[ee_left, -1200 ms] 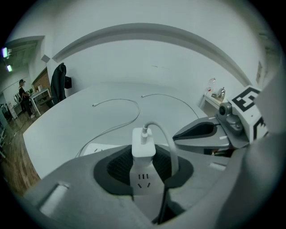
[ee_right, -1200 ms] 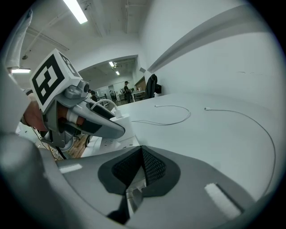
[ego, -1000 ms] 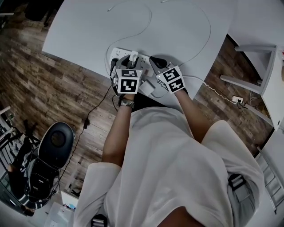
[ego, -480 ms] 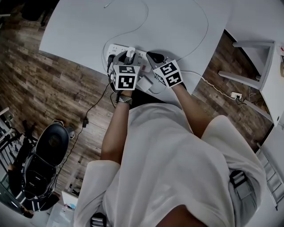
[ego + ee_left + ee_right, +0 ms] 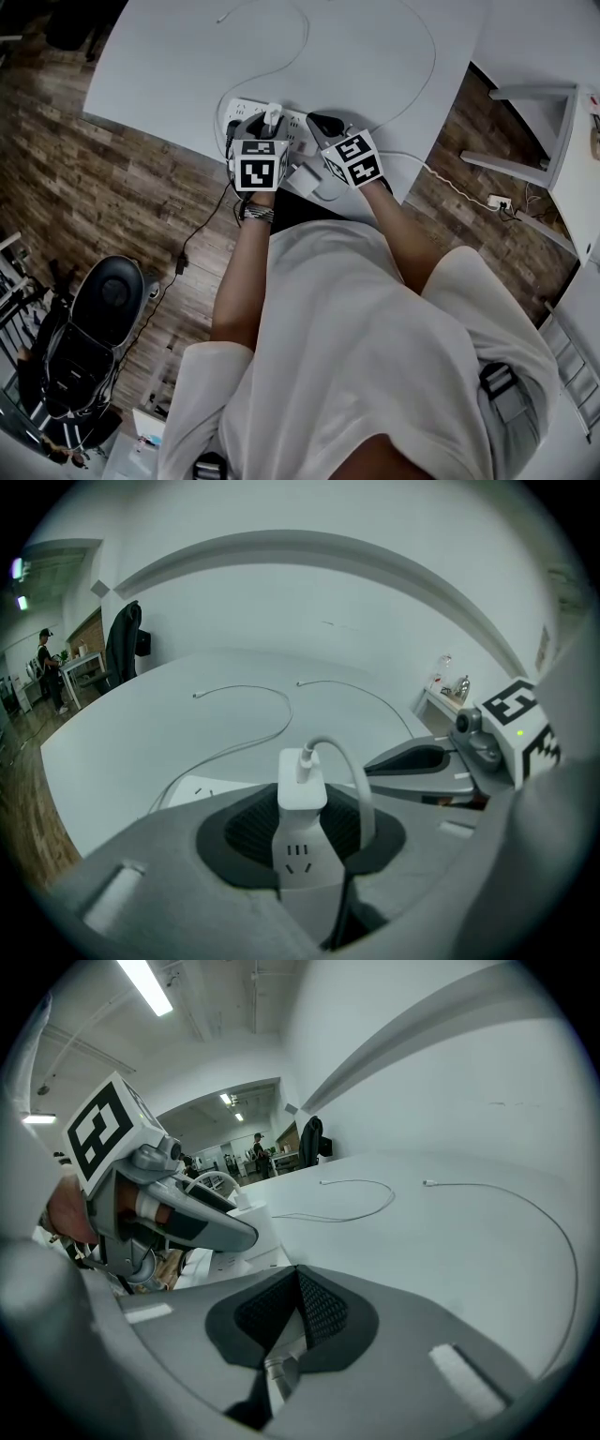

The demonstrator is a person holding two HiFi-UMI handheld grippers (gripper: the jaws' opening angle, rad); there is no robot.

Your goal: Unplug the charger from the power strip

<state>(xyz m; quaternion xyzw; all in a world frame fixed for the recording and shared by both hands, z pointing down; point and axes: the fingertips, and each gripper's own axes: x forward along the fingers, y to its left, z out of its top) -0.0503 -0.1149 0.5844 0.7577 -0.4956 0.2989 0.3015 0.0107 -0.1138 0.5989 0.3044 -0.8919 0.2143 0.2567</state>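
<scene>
A white power strip [image 5: 246, 105] lies near the front edge of the white table [image 5: 169, 56]. A white charger [image 5: 302, 785] stands over it, with a cable leaving its top and socket marks on its near face. My left gripper [image 5: 302, 822] is shut on the charger's sides [image 5: 271, 125]. Whether the prongs still sit in the strip [image 5: 192, 787] is hidden. My right gripper [image 5: 320, 123] rests at the strip's right end, its pads together [image 5: 298, 1305]. A white cord [image 5: 277, 1372] shows just below those pads.
Two thin white cables [image 5: 302, 42] curl across the table behind the strip. A black cord [image 5: 202, 225] hangs off the table's edge to the wood floor. A black chair [image 5: 108, 300] stands lower left, white furniture [image 5: 534, 131] at the right.
Both grippers keep their places on the charger and the strip. Only the head view has shifted a little.
</scene>
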